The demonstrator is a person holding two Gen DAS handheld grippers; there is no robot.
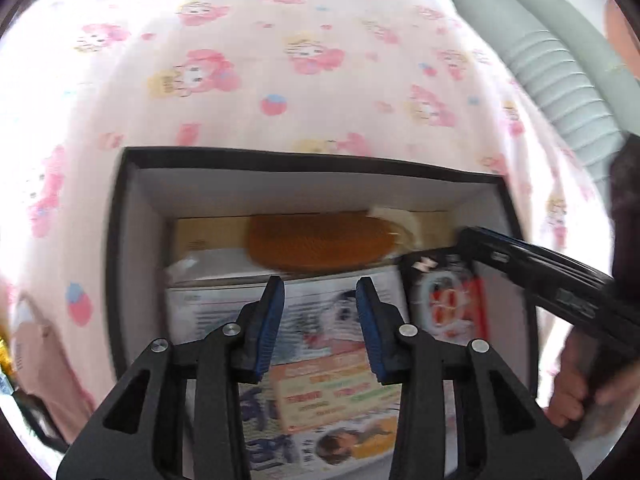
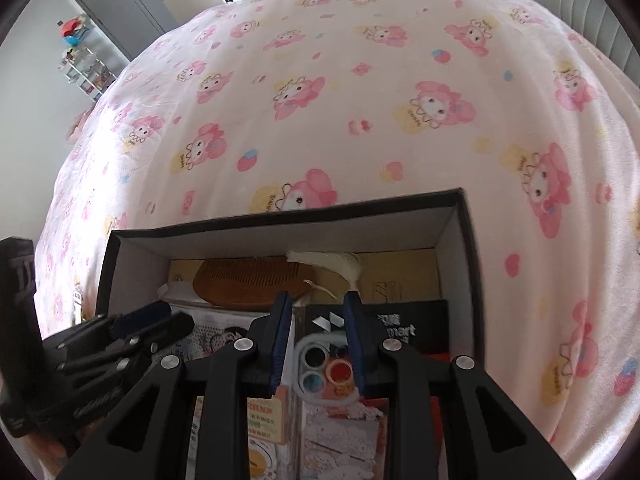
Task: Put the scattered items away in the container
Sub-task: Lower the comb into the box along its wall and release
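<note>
Both claws hang over the black box [image 2: 280, 220] on the bedspread [image 2: 360, 100]: left gripper [image 1: 320, 284] parted, empty; right gripper [image 2: 316, 300] parted, empty. Wooden comb [image 2: 248, 280] lies against the box's far wall.

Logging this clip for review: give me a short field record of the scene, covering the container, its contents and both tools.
surface: bed with pink cartoon-print sheet
container: black box, open top, white inside
contents: wooden comb with cream tassel at the far end, printed packets, black package
left tool: open, empty, over the box
right tool: open, empty, over the box
</note>
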